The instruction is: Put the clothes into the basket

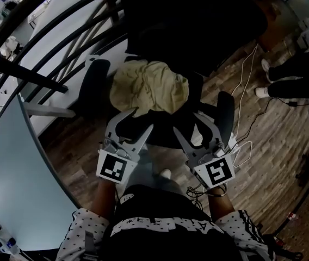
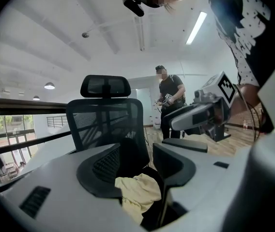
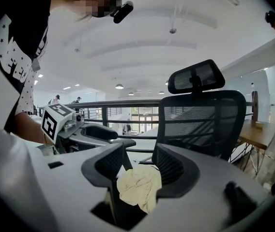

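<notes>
A crumpled pale yellow garment point(image 1: 149, 86) lies on the seat of a black office chair point(image 1: 92, 86). Both grippers hover side by side just in front of the seat. My left gripper point(image 1: 135, 121) has its jaws wide apart and nothing between them; in its own view the garment point(image 2: 137, 192) shows low in the gap of the left gripper point(image 2: 137, 158), ahead of the mesh backrest point(image 2: 106, 124). My right gripper point(image 1: 190, 125) is open too, and the garment point(image 3: 140, 185) lies beyond the gap of the right gripper point(image 3: 140, 161), untouched. No basket is in view.
A white table point(image 1: 13, 167) runs along the left, with dark railing bars point(image 1: 51, 42) behind the chair. Cables point(image 1: 247, 91) trail over the wood floor at the right, near a person's legs point(image 1: 290, 80). Another person point(image 2: 169, 100) stands far behind the chair.
</notes>
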`<state>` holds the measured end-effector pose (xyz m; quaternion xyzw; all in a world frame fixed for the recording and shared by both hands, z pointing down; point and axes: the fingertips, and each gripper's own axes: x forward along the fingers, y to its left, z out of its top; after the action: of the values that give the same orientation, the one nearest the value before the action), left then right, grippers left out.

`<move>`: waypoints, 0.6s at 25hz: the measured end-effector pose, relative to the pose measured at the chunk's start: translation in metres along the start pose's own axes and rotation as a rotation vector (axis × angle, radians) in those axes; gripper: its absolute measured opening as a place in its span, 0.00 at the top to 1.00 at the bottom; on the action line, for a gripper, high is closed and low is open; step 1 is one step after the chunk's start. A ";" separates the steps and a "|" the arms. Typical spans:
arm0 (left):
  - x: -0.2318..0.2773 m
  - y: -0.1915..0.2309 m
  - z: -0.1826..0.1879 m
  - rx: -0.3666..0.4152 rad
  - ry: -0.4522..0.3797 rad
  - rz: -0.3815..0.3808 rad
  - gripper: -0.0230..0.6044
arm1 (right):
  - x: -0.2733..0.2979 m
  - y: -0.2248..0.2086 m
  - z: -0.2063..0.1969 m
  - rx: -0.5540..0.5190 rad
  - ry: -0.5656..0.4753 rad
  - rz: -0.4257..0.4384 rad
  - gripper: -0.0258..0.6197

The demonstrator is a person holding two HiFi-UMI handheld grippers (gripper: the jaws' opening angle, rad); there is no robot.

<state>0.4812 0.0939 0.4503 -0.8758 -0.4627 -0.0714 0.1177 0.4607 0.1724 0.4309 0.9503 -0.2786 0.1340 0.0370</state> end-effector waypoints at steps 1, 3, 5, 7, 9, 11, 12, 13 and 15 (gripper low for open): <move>0.000 0.004 -0.003 -0.009 -0.006 -0.002 0.65 | 0.006 0.000 0.001 0.004 -0.003 -0.006 0.66; -0.001 0.014 -0.009 -0.027 -0.021 -0.006 0.65 | 0.016 -0.001 0.003 0.009 -0.007 -0.019 0.65; 0.000 0.021 -0.016 -0.038 -0.020 -0.010 0.65 | 0.023 -0.003 0.000 0.013 0.004 -0.033 0.65; 0.002 0.025 -0.025 -0.060 -0.012 -0.011 0.65 | 0.027 -0.007 -0.006 0.022 0.013 -0.053 0.65; 0.009 0.029 -0.035 -0.131 -0.015 -0.006 0.65 | 0.029 -0.014 -0.013 0.032 0.025 -0.077 0.65; 0.017 0.032 -0.044 -0.165 -0.022 -0.010 0.65 | 0.031 -0.021 -0.027 0.039 0.067 -0.097 0.65; 0.020 0.032 -0.047 -0.153 -0.020 -0.013 0.65 | 0.032 -0.024 -0.035 0.040 0.090 -0.101 0.65; 0.023 0.032 -0.052 -0.137 -0.015 -0.017 0.65 | 0.033 -0.026 -0.041 0.042 0.097 -0.099 0.65; 0.030 0.030 -0.060 -0.110 0.001 -0.028 0.64 | 0.042 -0.029 -0.043 0.045 0.072 -0.089 0.65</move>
<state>0.5217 0.0850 0.5108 -0.8744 -0.4700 -0.0988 0.0685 0.5005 0.1814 0.4842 0.9569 -0.2316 0.1725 0.0315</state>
